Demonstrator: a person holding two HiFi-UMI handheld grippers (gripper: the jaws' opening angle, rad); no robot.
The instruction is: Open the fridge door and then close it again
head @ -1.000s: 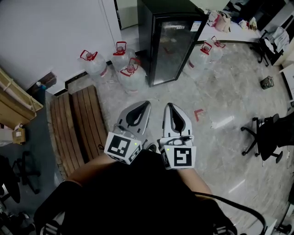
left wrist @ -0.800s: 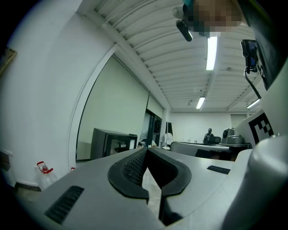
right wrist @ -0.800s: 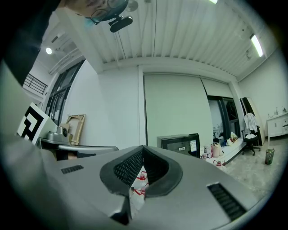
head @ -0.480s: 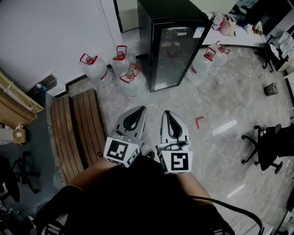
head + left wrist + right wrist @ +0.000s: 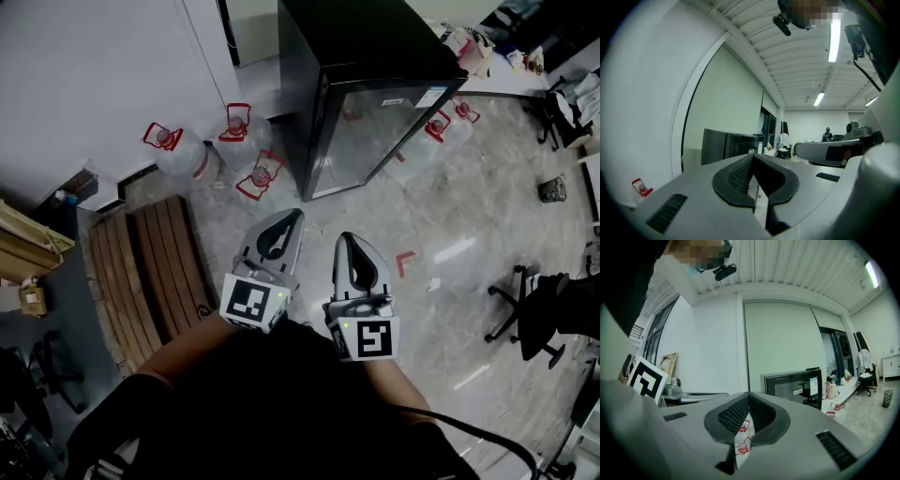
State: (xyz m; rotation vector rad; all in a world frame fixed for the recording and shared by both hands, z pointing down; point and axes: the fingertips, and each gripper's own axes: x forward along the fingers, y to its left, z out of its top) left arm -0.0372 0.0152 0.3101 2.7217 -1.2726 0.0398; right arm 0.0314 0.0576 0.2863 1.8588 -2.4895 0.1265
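We held the left gripper [image 5: 294, 218] and right gripper [image 5: 343, 240] side by side, both pinched closed and empty. The fridge [image 5: 370, 56] stood well ahead, its glass door [image 5: 382, 131] closed, probably beyond reach.

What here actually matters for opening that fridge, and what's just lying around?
For the job:
fridge
its glass door, closed
left gripper
right gripper

Just lying about:
water jugs
wooden slats
office chair
red floor mark
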